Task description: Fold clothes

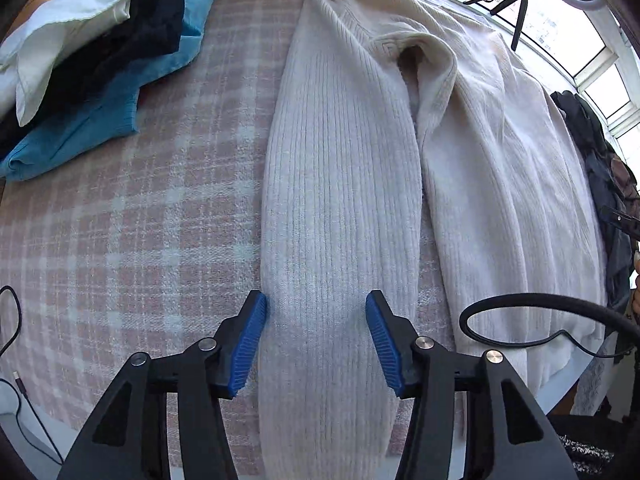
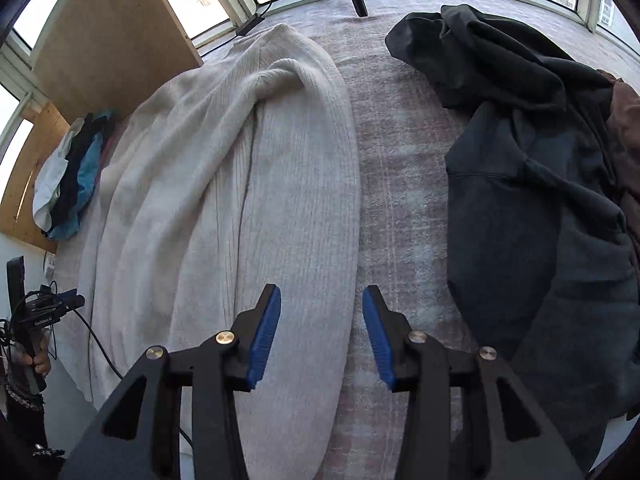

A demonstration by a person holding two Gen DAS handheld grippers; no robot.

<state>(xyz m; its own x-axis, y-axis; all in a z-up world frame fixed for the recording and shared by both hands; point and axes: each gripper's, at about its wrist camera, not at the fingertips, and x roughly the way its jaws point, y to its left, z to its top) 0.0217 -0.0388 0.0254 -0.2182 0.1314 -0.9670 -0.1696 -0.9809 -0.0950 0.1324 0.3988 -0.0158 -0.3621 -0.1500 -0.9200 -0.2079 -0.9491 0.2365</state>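
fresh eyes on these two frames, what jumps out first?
The cream ribbed knit sweater dominates, laid lengthwise down the middle of the pink plaid cloth. The open left gripper and open right gripper each hover over a sleeve, holding nothing. A heap of dark grey garments lies to its right; a stack of white, black and blue clothes far left.

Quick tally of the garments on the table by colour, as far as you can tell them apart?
Cream: 1, the ribbed sweater
White: 1, top of the folded stack
Black: 1, in the stack
Blue: 1, bottom of the stack
Dark grey: at least 1, the heap
Brown: 1
Total: at least 6
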